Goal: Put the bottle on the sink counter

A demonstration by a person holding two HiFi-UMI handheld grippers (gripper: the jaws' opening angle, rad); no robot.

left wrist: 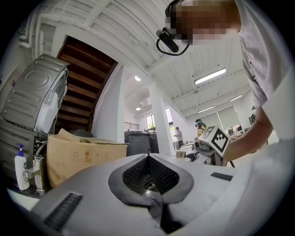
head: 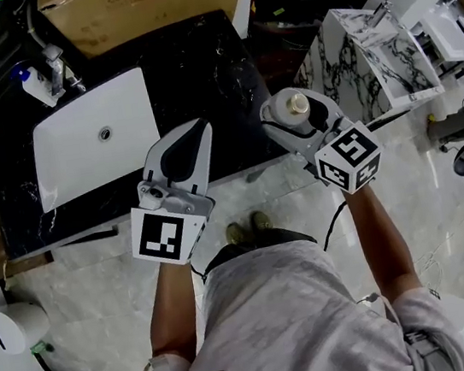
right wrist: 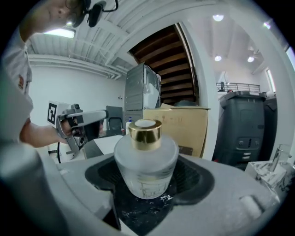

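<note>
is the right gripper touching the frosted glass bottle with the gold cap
Touching. The right gripper view shows the frosted glass bottle with the gold cap clamped in the right gripper, its dark pads against both sides.

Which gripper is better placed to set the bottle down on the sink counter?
Right. The right gripper holds the frosted glass bottle with a gold cap near the edge of the black marble counter; the left gripper is shut and empty.

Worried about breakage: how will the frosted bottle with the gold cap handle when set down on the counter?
The frosted bottle looks like thick glass: probably heavy, rigid, chippable against the black stone counter. Squat, wide body: unlikely to tip.
</note>
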